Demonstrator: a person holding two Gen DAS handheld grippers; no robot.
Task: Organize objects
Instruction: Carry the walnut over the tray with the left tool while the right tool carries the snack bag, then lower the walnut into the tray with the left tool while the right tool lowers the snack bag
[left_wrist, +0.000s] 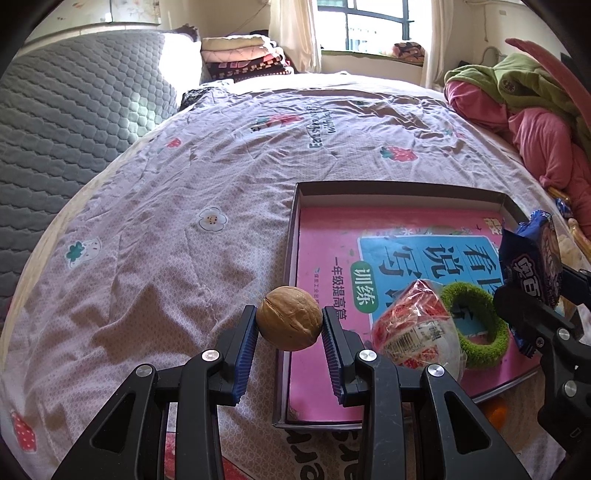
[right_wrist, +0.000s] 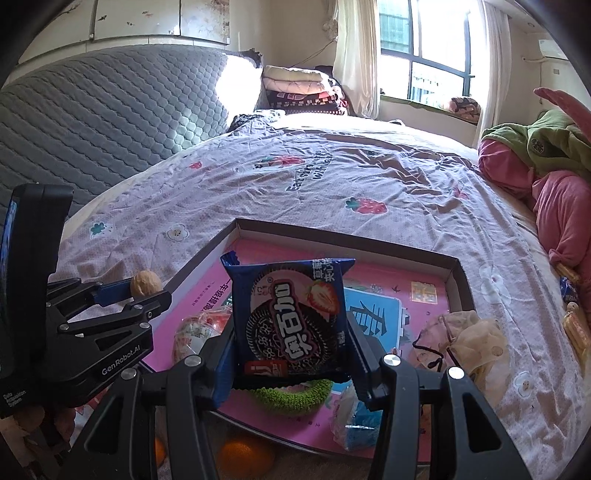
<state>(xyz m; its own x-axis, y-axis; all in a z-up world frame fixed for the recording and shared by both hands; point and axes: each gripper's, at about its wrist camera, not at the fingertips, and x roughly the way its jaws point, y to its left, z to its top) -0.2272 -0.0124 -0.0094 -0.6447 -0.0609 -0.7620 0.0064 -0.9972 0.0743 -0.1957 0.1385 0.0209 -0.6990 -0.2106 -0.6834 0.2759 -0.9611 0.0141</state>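
Note:
My left gripper (left_wrist: 289, 323) is shut on a brown walnut (left_wrist: 289, 318), held just over the left wall of a shallow cardboard box (left_wrist: 291, 236) lined with a pink book cover. My right gripper (right_wrist: 291, 332) is shut on a blue cookie packet (right_wrist: 291, 317), upright above the box (right_wrist: 458, 280). In the box lie a red-and-white wrapped snack (left_wrist: 413, 328) and a green fuzzy ring (left_wrist: 476, 325). The right wrist view also shows the left gripper (right_wrist: 147, 291) with the walnut (right_wrist: 146, 282) at the left, and the green ring (right_wrist: 291, 397) under the packet.
The box rests on a pink strawberry-print bedsheet (left_wrist: 166, 221). Oranges (right_wrist: 243, 458) lie near the box's front edge. A crumpled beige pouch (right_wrist: 465, 339) and small snacks (right_wrist: 576, 332) sit to the right. A grey quilted headboard (left_wrist: 74, 110) and piled clothes (left_wrist: 524, 110) border the bed.

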